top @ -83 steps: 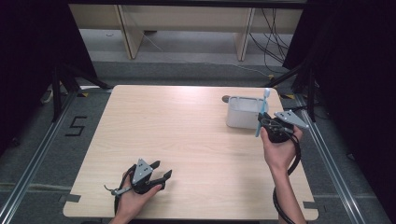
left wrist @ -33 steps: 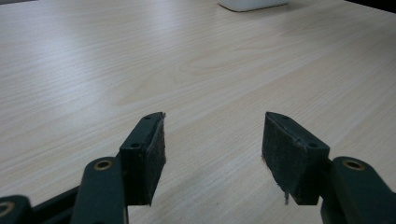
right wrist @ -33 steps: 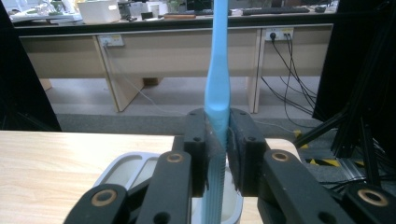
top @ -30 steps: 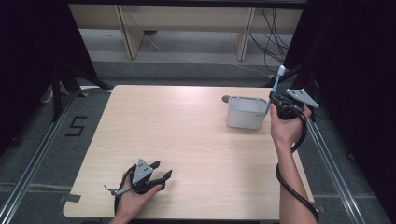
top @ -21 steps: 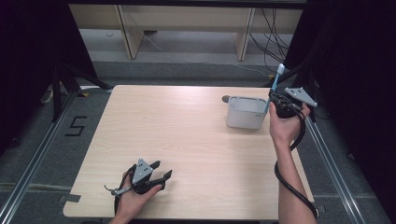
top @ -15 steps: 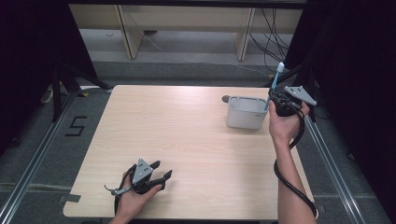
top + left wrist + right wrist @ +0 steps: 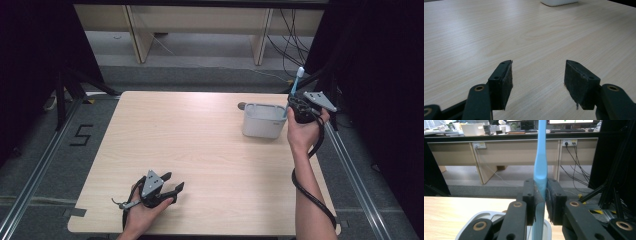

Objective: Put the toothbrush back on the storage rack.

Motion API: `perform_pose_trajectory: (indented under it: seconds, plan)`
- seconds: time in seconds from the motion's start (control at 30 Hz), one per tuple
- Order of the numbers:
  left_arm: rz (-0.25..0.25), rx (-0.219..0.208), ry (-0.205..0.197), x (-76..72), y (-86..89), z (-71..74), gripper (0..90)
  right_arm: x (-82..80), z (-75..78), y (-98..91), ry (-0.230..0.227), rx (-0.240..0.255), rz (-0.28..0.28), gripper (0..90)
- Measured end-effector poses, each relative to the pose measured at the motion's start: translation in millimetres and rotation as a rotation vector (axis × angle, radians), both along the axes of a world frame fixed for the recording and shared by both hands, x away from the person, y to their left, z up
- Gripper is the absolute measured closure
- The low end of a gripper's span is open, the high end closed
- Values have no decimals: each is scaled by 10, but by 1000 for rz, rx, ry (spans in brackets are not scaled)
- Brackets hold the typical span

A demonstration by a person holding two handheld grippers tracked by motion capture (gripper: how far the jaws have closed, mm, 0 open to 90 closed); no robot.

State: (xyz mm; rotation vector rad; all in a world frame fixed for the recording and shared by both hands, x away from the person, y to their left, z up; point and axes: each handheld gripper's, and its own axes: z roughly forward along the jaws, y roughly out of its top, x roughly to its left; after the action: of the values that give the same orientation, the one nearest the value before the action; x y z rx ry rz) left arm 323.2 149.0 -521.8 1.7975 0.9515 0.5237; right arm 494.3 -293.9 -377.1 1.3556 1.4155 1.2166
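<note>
Blue toothbrush [image 7: 540,167] clamped upright in right tool [image 7: 296,107], above right rim of white holder [image 7: 262,121] at table's [image 7: 200,150] far right. Step: likely placing brush into holder. Next: centre over opening, lower, release. Left tool [image 7: 537,83] rests agape, empty, near edge.

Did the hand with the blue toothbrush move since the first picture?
Yes. The right gripper with the blue toothbrush has gone from over the white container to past its right edge, toward the table's far right corner, toothbrush now upright.
</note>
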Motion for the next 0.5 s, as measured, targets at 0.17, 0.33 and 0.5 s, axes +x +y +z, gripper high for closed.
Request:
perform_pose_trajectory:
  seconds: [0.17, 0.33, 0.5]
  plan:
    - [-2, 2, 0, 0, -1, 0, 391, 28, -22, -13, -4, -8, 15, 788]
    - [-1, 0, 0, 0, 1, 0, 391, 44, -48, 5, 7, -2, 5, 787]
    - [-1, -2, 0, -1, 2, 0, 391, 67, -67, 4, 1, 0, 4, 787]
